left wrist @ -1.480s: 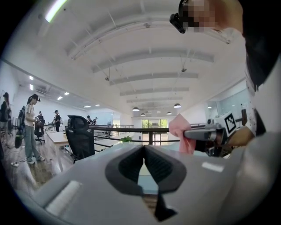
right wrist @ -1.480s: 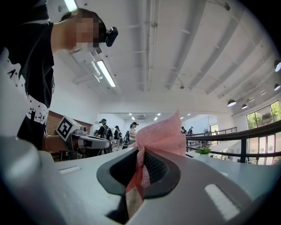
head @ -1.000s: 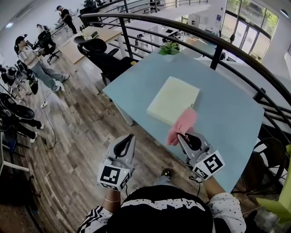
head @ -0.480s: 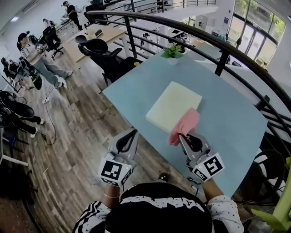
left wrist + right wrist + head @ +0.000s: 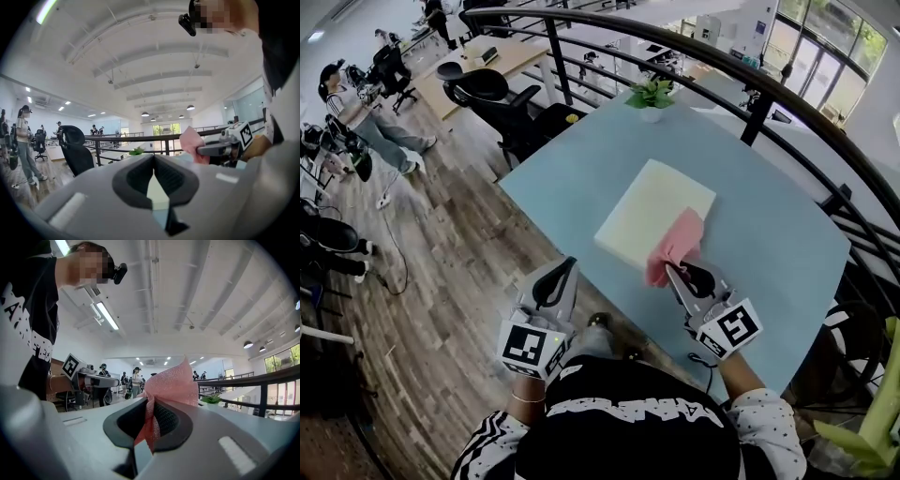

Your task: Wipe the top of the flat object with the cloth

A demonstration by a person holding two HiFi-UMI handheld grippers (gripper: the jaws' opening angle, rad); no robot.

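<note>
Between right gripper [image 5: 149, 420] jaws, pink cloth [image 5: 171, 383] pinched, head view, overlapping cream pad [image 5: 652, 211]

I'm looking down on a light blue table [image 5: 577, 178]. A cream flat pad [image 5: 652, 211] lies flat near its middle, and a small potted plant [image 5: 652, 97] stands at the far corner.

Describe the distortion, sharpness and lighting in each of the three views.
Head view: the fisheye lens bends the railing into an arc; daylight is even and the table is sharp. Left gripper view: a dark round border, with the near body of the left claw looking soft. Right gripper view: the same border, the cloth crisp in the right claw, and a ceiling lamp glaring white.
</note>
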